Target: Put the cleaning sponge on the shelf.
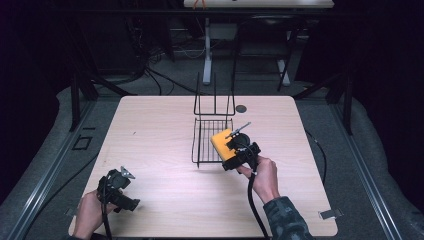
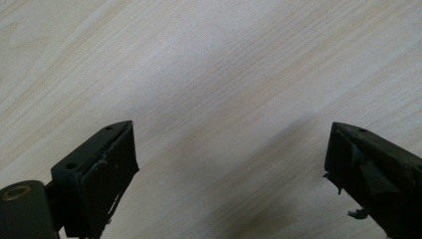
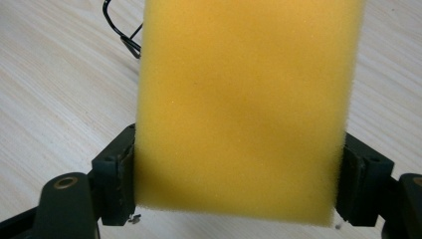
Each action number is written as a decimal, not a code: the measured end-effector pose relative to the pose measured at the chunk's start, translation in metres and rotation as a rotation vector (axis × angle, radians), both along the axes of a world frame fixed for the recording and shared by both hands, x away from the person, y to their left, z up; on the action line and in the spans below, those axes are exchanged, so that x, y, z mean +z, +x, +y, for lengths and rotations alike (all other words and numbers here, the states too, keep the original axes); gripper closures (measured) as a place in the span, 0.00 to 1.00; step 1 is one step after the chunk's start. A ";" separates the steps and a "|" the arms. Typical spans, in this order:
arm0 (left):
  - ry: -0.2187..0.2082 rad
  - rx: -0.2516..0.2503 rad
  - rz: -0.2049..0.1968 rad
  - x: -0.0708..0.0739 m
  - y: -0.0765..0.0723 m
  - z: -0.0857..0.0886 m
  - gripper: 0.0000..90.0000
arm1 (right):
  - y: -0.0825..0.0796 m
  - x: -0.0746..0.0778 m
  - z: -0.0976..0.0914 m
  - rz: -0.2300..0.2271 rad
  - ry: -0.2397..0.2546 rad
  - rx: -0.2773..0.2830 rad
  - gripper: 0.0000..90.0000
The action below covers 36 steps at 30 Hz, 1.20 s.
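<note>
Dark floor and cables lie behind the pale wooden table (image 1: 160, 125). On it sits a black wire rack (image 1: 210, 140). The right gripper (image 1: 235, 150) squeezes a yellow sponge (image 3: 244, 109) between its jaws, at the rack's right edge, just above the wires. The left gripper (image 2: 229, 169) waits near the table's front corner, well apart from the rack, jaws wide with nothing inside. The soft sponge could snag on a wire, bend, and slip loose.

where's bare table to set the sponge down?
Bare wood left of the wire rack, up to the left gripper, and along the near edge between both hands. Crowded mid-table: right gripper holds the sponge against the rack's right side.
</note>
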<state>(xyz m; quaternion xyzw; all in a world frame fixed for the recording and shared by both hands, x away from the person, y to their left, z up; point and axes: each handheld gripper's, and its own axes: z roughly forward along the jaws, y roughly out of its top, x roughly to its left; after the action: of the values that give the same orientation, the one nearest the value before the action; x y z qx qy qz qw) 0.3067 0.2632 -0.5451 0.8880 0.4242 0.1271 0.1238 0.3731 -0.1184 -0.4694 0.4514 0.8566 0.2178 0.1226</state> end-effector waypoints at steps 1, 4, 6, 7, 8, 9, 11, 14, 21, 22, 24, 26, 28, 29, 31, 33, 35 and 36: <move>0.000 0.000 0.001 0.000 0.000 0.000 0.07 | 0.001 -0.001 0.001 0.001 0.005 -0.002 0.23; -0.002 0.004 0.001 0.000 0.000 0.000 0.07 | 0.004 -0.003 0.007 0.002 0.008 0.001 0.23; -0.001 0.002 0.000 0.000 0.000 0.000 0.07 | 0.005 -0.004 0.010 -0.004 0.013 -0.001 0.23; 0.000 0.001 0.000 0.000 0.000 0.000 0.07 | 0.006 -0.005 0.011 -0.003 0.014 0.001 0.23; 0.001 0.000 -0.001 0.000 0.000 0.000 0.07 | 0.006 -0.005 0.011 -0.003 0.014 0.001 0.23; 0.001 0.000 0.000 0.000 0.000 0.000 0.07 | 0.008 -0.006 0.014 -0.007 0.015 -0.001 0.23; 0.001 0.000 0.000 0.000 0.000 0.000 0.07 | 0.009 -0.006 0.016 -0.005 0.018 0.001 0.23; 0.002 0.001 -0.001 0.000 0.000 0.000 0.07 | 0.013 -0.008 0.020 -0.008 0.022 0.001 0.23; -0.004 0.006 0.000 0.000 0.000 0.000 0.07 | 0.018 -0.012 0.026 -0.011 0.037 -0.002 0.23; -0.003 0.007 0.001 0.000 0.000 0.000 0.07 | 0.019 -0.013 0.026 -0.013 0.042 -0.006 0.23; -0.002 0.004 0.001 0.000 0.000 0.000 0.07 | 0.020 -0.014 0.027 -0.015 0.045 -0.010 0.23; 0.000 0.003 0.000 0.000 0.000 0.000 0.07 | 0.022 -0.016 0.028 -0.025 0.055 -0.018 0.23; -0.001 0.003 0.001 0.000 0.000 0.000 0.07 | 0.023 -0.017 0.028 -0.025 0.058 -0.023 0.23; 0.000 0.002 0.001 0.000 0.000 0.000 0.07 | 0.024 -0.018 0.028 -0.024 0.062 -0.027 0.23; 0.000 0.003 0.001 0.000 0.000 0.000 0.07 | 0.026 -0.020 0.028 -0.025 0.067 -0.029 0.23; 0.000 0.003 0.001 0.000 0.000 0.000 0.07 | 0.028 -0.022 0.029 -0.026 0.072 -0.032 0.23; 0.001 0.001 0.001 0.000 0.000 0.000 0.07 | 0.031 -0.025 0.030 -0.024 0.073 -0.038 0.23; 0.001 0.001 0.001 0.000 0.000 0.000 0.07 | 0.031 -0.026 0.031 -0.019 0.076 -0.043 0.23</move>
<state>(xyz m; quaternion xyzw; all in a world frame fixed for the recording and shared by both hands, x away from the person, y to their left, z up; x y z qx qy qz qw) 0.3066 0.2632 -0.5455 0.8879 0.4248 0.1268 0.1231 0.4045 -0.0877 -0.4958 0.4721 0.8365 0.2518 0.1182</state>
